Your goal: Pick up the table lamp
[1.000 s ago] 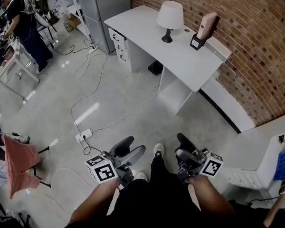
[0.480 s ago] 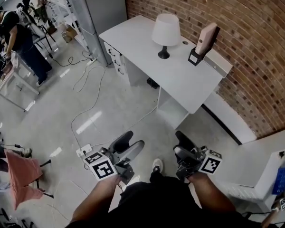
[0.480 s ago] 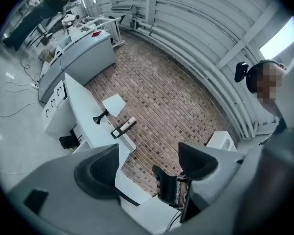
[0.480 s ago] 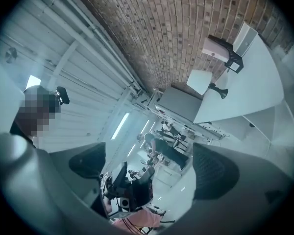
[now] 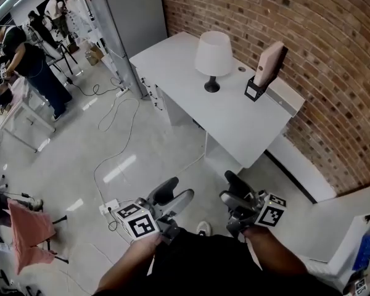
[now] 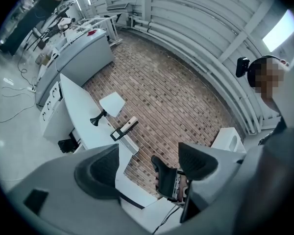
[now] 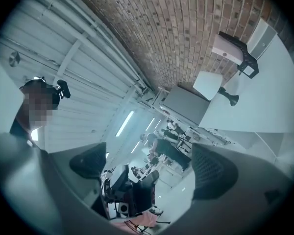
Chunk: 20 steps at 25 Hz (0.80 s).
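Note:
The table lamp, white shade on a small black base, stands upright on the white desk against the brick wall. It shows small in the left gripper view and in the right gripper view. My left gripper and right gripper are held low near my body, far short of the desk. Both are open with nothing between the jaws.
A pink, tilted device on a black stand sits on the desk right of the lamp. Cables and a power strip lie on the floor. A person works at a table at far left. A pink cloth hangs at lower left.
The desk and lamp have come a little closer and lower in the head view as I walk toward them. Both grippers stay open, held in front of me.

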Motion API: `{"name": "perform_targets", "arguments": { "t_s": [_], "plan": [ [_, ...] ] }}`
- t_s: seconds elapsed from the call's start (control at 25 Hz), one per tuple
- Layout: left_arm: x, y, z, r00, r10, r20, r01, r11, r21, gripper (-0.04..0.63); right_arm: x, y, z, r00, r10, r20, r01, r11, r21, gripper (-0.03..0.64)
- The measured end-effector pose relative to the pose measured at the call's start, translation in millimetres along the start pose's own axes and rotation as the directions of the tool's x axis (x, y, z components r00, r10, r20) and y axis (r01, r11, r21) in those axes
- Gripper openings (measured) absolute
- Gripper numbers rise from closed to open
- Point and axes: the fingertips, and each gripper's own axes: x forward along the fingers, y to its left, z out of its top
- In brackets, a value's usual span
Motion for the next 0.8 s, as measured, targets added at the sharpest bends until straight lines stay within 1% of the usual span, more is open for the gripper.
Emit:
{"name": "perform_targets", "arguments": {
  "t_s": [0.12, 0.24, 0.4, 0.56, 0.68, 0.8],
  "plan": [
    [8, 1, -2, 1.000, 0.015, -0.020, -0.016, 1.000, -0.007, 0.377, -3, 0, 5, 1.000, 0.002, -0.001, -0.002, 1.000, 0.016, 0.537],
    [15, 5, 5, 1.000, 0.022, -0.009, -0.022, 1.000, -0.017, 0.377, -4, -4, 8, 1.000, -0.003, -0.015, 0.003, 1.000, -0.006, 0.537],
    [19, 12, 2, 1.000, 0.020, -0.012, -0.021, 0.999, -0.045, 0.377, -8, -17, 6, 1.000, -0.026, -0.008, 0.026, 1.000, 0.009, 0.532],
    [31, 20, 6, 1.000, 0.003, -0.030, -0.005, 0.999, -0.049, 0.377, -2, -23, 9, 1.000, -0.024, -0.005, 0.024, 1.000, -0.001, 0.531],
    [42, 28, 10, 0.999, -0.012, -0.050, 0.009, 0.998, -0.057, 0.377, 5, -37, 13, 0.999, -0.047, -0.005, 0.047, 0.999, -0.013, 0.531],
    [51, 40, 23, 0.999, -0.019, -0.046, 0.017, 0.999, -0.049, 0.377, 16, -48, 21, 0.998, -0.058, 0.001, 0.058, 0.998, -0.014, 0.529]
  ]
}}
